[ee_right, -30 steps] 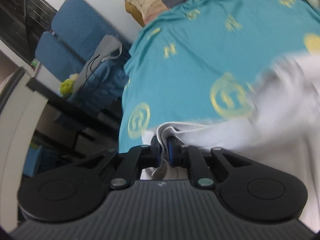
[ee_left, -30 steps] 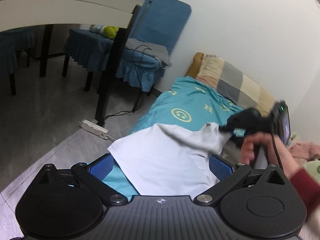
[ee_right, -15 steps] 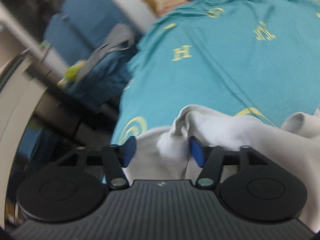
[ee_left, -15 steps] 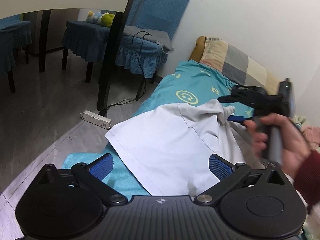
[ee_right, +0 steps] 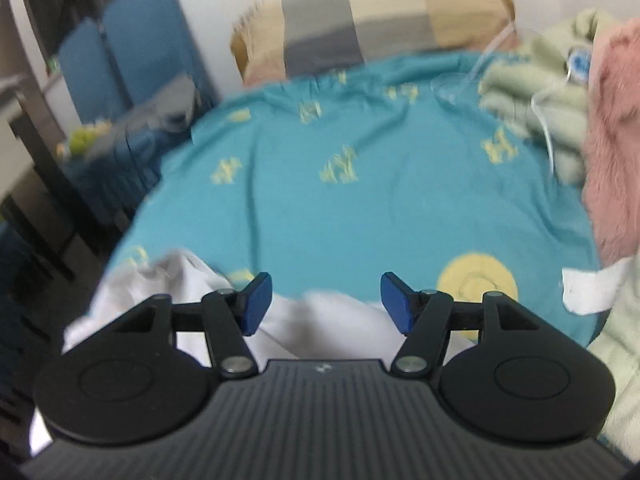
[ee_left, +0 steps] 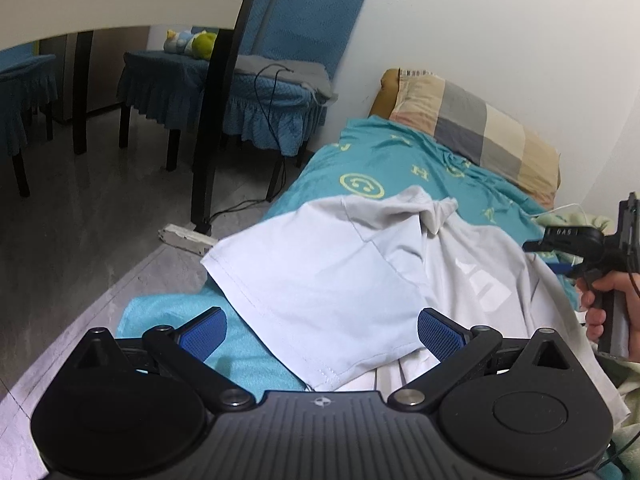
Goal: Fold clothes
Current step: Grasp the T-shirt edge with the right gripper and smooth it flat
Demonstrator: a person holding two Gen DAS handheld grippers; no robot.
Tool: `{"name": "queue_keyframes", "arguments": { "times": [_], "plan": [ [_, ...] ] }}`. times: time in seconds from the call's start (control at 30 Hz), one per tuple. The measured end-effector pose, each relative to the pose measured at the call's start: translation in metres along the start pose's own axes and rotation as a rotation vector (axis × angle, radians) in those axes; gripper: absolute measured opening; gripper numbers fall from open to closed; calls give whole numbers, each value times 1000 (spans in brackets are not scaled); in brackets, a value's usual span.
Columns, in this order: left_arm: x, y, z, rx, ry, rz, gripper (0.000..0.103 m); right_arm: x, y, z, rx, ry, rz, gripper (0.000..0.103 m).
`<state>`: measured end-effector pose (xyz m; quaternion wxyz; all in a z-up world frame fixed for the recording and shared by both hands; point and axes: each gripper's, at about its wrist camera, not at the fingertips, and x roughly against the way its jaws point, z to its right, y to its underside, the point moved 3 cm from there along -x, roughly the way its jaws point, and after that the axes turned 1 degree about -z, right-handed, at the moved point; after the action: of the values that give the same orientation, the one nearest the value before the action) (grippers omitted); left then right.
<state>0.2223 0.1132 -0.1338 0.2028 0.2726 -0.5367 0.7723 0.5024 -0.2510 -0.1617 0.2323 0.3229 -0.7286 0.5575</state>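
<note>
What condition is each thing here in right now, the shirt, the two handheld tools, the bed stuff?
white T-shirt: spread on the bed, one side folded over, sleeve bunched.
left tool: open, above the shirt's hem.
right tool: open, holding nothing.
teal sheet: wrinkled.
checked pillow: against the wall.

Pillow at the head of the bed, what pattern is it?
Pillow: beige and grey checks, clearest in left wrist view.

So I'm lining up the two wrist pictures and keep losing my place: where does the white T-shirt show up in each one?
Left wrist: the white cotton T-shirt fills the middle, spread over the bed edge between the open left tool's blue pads.
Right wrist: the T-shirt is a blurred white strip at lower left and centre, behind the open right tool.
Shared landmark: the beige-and-grey checked pillow at the wall.
</note>
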Motion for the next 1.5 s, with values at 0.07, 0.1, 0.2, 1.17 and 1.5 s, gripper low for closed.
{"name": "queue_keyframes", "arguments": {
  "times": [0.07,0.1,0.2,1.17,1.5],
  "plan": [
    [-5,1,0,7,-1,-11,103,-5,8,0,26,-31,-18,63],
    [-7,2,1,6,-2,-14,103,-7,13,0,40,-48,-23,61],
    [-12,3,2,-10,-8,-18,103,-11,22,1,85,-85,-32,39],
    [-15,6,7,-93,-35,-23,102,117,37,37,-166,7,276,55],
    [5,13,-15,161,87,-86,99,278,166,-17,-180,-52,186,57]
  ]
}}
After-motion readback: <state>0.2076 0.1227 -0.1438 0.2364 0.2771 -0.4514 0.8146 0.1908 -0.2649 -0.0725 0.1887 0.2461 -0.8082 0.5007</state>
